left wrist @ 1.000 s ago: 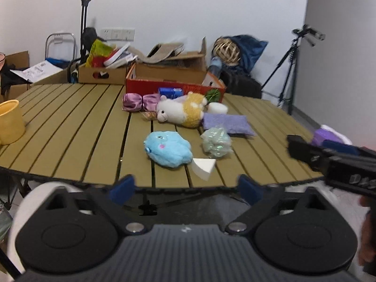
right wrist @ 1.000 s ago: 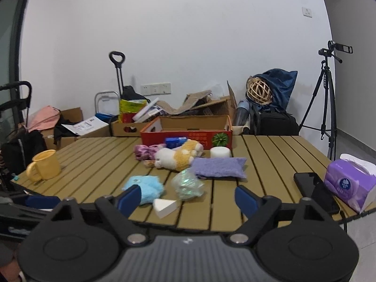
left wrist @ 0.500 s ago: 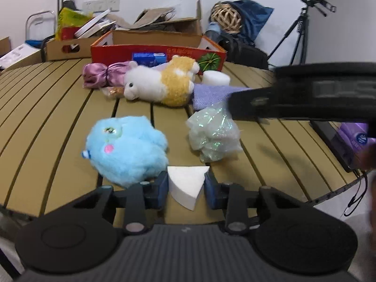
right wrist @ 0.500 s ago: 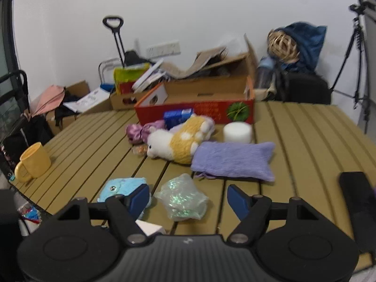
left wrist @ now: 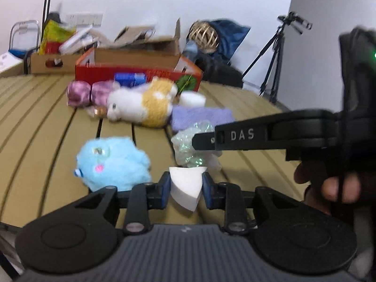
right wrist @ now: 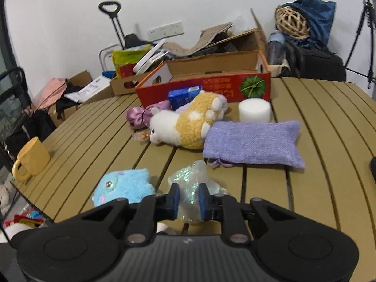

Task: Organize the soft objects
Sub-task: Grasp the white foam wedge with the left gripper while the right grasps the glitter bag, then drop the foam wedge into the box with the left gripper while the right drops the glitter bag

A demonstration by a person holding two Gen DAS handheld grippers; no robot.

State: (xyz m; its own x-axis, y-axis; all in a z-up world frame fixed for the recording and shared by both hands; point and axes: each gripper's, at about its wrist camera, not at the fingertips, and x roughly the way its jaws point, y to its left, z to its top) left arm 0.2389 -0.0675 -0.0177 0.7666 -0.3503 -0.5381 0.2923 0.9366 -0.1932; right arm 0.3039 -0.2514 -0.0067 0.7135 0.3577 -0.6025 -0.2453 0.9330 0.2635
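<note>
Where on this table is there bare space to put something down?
Bare slats lie between the yellow mug and the blue plush, and right of the purple towel. The middle is crowded: the white-and-yellow plush, foam cylinder and red box.

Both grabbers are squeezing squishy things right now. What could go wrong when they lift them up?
The white sponge wedge is pinched near its back by the closing left gripper, so it might twist loose. The right gripper holds only a fold of the shiny plastic wad, which might slip out. Both sit close together and could bump the blue plush.
</note>
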